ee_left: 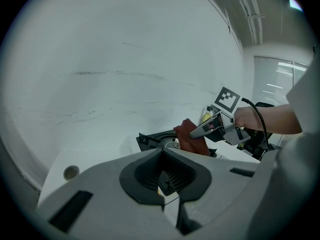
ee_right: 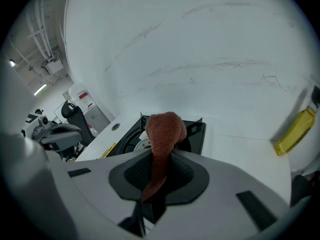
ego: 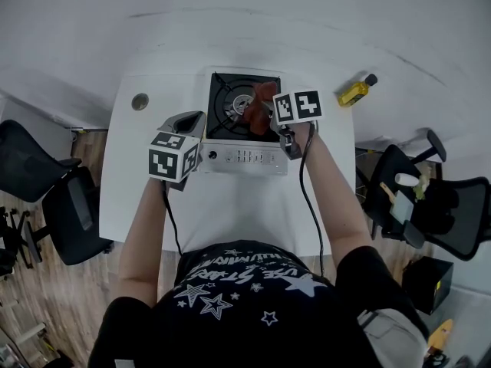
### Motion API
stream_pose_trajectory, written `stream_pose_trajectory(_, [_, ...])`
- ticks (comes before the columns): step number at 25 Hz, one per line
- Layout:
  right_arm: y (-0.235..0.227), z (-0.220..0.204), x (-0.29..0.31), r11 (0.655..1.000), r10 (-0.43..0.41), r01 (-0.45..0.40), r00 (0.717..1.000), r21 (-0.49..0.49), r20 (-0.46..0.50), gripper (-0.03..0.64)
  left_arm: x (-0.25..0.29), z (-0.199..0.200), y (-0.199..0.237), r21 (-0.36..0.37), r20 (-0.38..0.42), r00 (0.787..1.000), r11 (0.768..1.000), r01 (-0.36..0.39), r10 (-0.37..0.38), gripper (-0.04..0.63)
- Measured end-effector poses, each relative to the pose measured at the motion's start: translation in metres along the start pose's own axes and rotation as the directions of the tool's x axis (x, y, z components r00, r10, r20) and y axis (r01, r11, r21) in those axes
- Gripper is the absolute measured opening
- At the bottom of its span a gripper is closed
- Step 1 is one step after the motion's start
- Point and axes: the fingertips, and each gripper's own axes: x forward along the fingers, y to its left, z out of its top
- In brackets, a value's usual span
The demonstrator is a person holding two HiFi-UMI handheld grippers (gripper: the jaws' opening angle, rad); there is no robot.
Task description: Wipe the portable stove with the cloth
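Note:
The portable stove (ego: 239,158) stands at the far middle of the white table (ego: 230,213), with a black burner top and a silver front panel. My right gripper (ego: 265,113) is shut on a reddish-brown cloth (ego: 259,101), which it holds over the burner. In the right gripper view the cloth (ee_right: 162,134) rises from between the jaws in front of the stove (ee_right: 196,131). My left gripper (ego: 188,121) sits at the stove's left front corner, shut with nothing in it. The left gripper view shows the cloth (ee_left: 189,136) and the right gripper (ee_left: 200,132) above the stove (ee_left: 152,140).
A yellow bottle (ego: 354,92) lies on the ledge to the right of the table. A round cable hole (ego: 140,101) is at the table's far left. A white wall rises close behind the stove. Black office chairs (ego: 46,198) stand on both sides.

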Motion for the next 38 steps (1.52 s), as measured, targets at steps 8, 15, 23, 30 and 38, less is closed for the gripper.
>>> stream_pose_trajectory(8, [-0.025, -0.01, -0.011, 0.999, -0.005, 0.005, 1.0, 0.051, 0.009, 0.06, 0.007, 0.0, -0.014, -0.002, -0.008, 1.0, 1.0, 0.004, -0.004, 0.006])
stream_pose_trajectory(15, [-0.047, -0.021, -0.021, 0.996, -0.02, 0.019, 1.0, 0.089, 0.009, 0.06, 0.009, 0.001, -0.024, 0.001, -0.01, 1.0, 1.0, -0.001, 0.001, 0.006])
stream_pose_trajectory(23, [-0.07, -0.036, -0.037, 0.992, -0.048, 0.047, 0.999, 0.114, 0.01, 0.06, 0.011, 0.004, -0.04, 0.005, -0.008, 1.0, 1.0, -0.003, 0.003, 0.006])
stream_pose_trajectory(30, [-0.081, -0.043, -0.048, 0.99, -0.072, 0.07, 0.997, 0.123, 0.012, 0.06, 0.008, 0.004, -0.047, 0.005, -0.002, 1.0, 1.0, -0.009, 0.009, 0.006])
stream_pose_trajectory(38, [-0.059, -0.023, -0.077, 0.998, -0.05, 0.047, 0.997, 0.047, 0.066, 0.06, -0.006, 0.009, -0.044, 0.002, 0.028, 0.999, 1.0, -0.026, 0.026, 0.006])
